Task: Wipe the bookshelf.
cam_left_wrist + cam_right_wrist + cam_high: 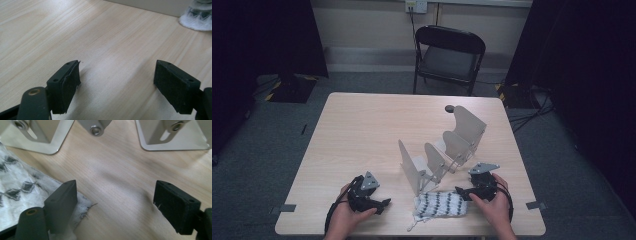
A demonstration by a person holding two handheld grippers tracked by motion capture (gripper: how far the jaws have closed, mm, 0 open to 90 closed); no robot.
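Note:
A folded white cloth with dark patterned stripes (439, 205) lies flat near the table's front edge, between my two grippers. My left gripper (384, 203) rests low on the table to the cloth's left, jaws open over bare wood (117, 75); the cloth's edge (197, 17) lies farther off at the top right of the left gripper view. My right gripper (460, 192) stands at the cloth's right end, open (115, 202). Its left finger (61, 202) sits over the cloth's frayed corner (82, 207), with nothing gripped between the pads.
A grey metal rack with several upright plates (442, 150) stands just behind the cloth; its feet (172, 137) are close ahead in the right gripper view. A small dark disc (449, 108) lies at the far side. A black folding chair (448, 57) stands beyond the table (362, 130).

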